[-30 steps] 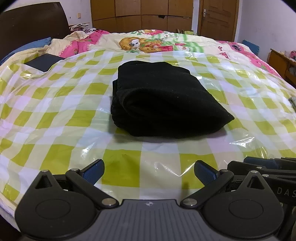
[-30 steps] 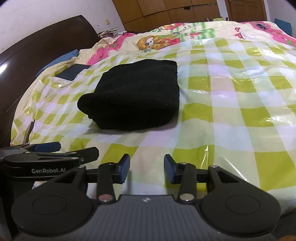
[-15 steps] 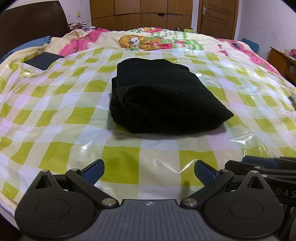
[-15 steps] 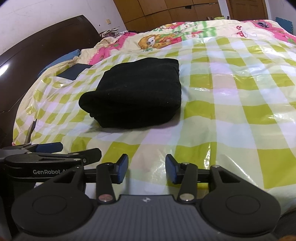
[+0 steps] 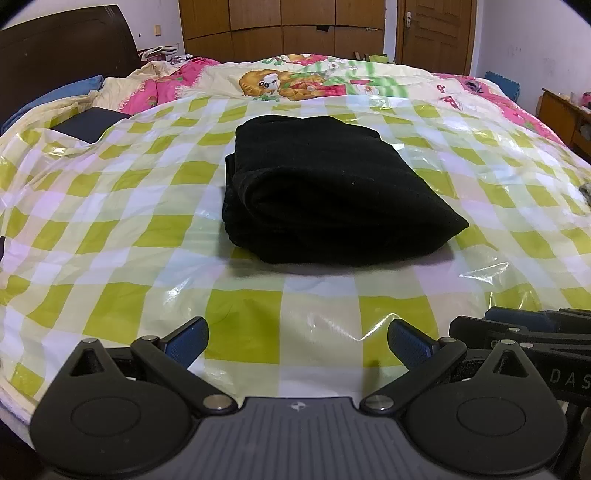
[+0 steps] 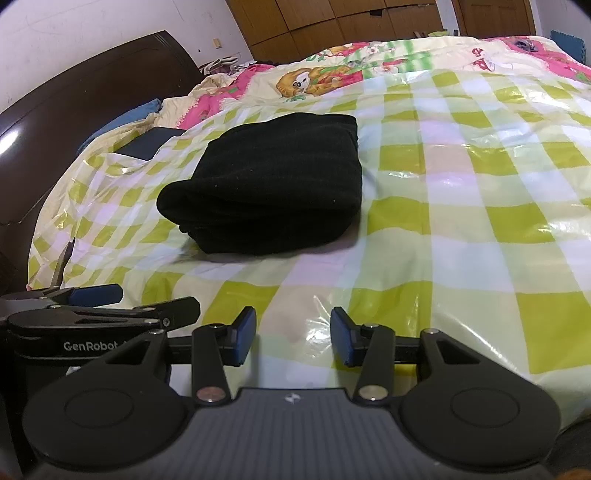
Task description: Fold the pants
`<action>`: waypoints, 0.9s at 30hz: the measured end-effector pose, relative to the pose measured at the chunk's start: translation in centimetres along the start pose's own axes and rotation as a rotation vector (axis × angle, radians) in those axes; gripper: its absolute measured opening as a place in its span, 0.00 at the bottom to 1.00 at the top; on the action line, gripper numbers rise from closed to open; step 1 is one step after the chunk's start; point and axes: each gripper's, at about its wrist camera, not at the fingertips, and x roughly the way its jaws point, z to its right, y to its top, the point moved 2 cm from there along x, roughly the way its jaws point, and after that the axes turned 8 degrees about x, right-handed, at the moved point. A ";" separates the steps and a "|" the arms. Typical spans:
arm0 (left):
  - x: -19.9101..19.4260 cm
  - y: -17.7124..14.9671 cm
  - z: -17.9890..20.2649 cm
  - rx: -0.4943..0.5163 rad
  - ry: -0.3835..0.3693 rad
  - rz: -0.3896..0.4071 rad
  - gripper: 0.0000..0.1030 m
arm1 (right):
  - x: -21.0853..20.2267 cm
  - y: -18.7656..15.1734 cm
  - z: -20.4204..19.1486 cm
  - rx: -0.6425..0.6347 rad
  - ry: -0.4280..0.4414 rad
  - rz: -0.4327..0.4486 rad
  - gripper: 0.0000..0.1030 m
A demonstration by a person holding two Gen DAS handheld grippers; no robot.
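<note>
The black pants (image 5: 325, 192) lie folded into a thick compact bundle on the green-and-white checked plastic sheet (image 5: 122, 236) that covers the bed. From the right wrist the same bundle of pants (image 6: 269, 184) sits left of centre. My left gripper (image 5: 297, 341) hovers over the sheet near the bed's front edge, well short of the pants, jaws wide apart with nothing between them. My right gripper (image 6: 293, 336) is beside it, also short of the pants, jaws partly apart and empty. Each gripper shows at the edge of the other's view.
A dark flat box (image 5: 90, 123) lies at the sheet's far left corner. Beyond the sheet is a pink cartoon quilt (image 5: 295, 79), a blue pillow (image 5: 62, 94) and a dark headboard (image 6: 88, 92). Wooden wardrobes (image 5: 280, 27) and a door stand at the back.
The pants bundle has slid very slightly in both views as the cameras shifted a little. The right jaws have parted a touch. Nothing was taken hold of or let go.
</note>
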 end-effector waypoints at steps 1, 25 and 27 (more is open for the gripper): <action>0.0 0.0 0.0 0.001 0.002 -0.001 1.00 | 0.0 0.0 -0.1 0.000 0.001 0.000 0.45; -0.1 -0.1 0.1 0.000 0.005 -0.007 1.00 | 0.0 0.0 0.1 0.002 0.006 -0.003 0.45; -0.2 -0.1 0.1 -0.001 0.005 -0.007 1.00 | 0.0 -0.1 0.1 0.002 0.006 -0.004 0.45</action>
